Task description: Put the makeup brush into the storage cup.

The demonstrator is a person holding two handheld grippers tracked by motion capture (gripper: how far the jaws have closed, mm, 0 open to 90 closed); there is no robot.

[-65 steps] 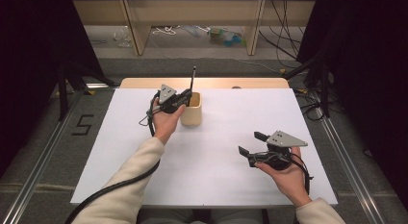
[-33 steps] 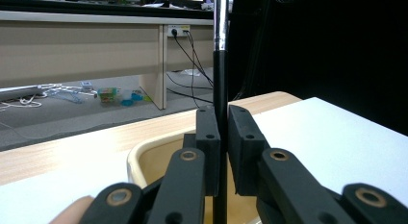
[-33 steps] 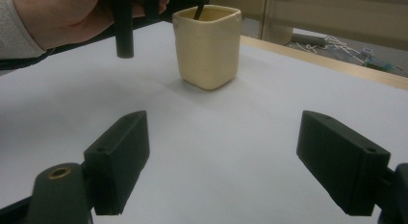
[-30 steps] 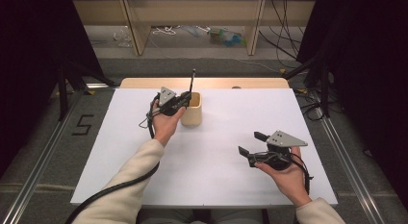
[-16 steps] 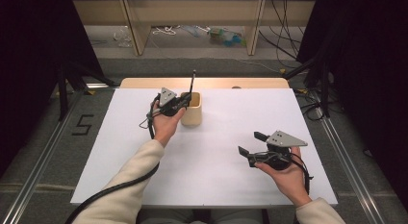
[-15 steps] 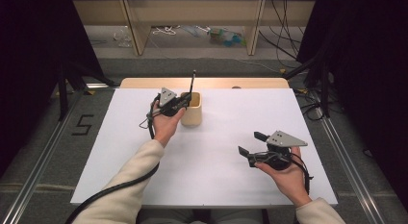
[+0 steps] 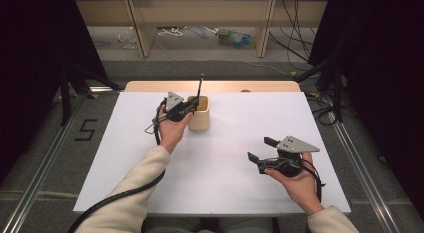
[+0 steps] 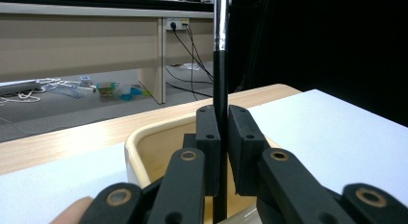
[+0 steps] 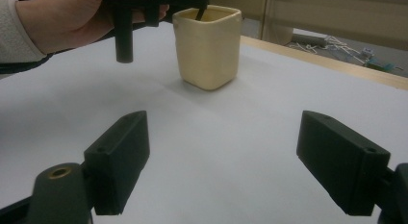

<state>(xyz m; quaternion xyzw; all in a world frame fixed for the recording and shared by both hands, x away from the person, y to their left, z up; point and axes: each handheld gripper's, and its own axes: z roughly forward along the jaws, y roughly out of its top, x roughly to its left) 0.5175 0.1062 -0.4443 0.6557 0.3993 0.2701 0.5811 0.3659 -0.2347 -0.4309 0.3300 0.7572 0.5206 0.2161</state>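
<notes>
Where the thin black stick point(image 8: 220, 113) dips into the cream plastic cup point(image 7: 199, 115), its tip hides; the left gripper point(image 8: 221, 137) still pinches it, the right gripper point(image 9: 240, 168) stays spread.

One cream cup point(image 7: 199, 114), one black rod point(image 7: 200, 88), two grippers, one table point(image 7: 225, 163)

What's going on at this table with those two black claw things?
A person sits at a white table with a hand-held gripper in each hand. The left gripper has its fingers shut on a thin black rod that stands upright in a cream cup. The right gripper rests apart on the table, nearer the person, its fingers wide open and holding nothing. The rod's lower end is hidden inside the cup.
</notes>
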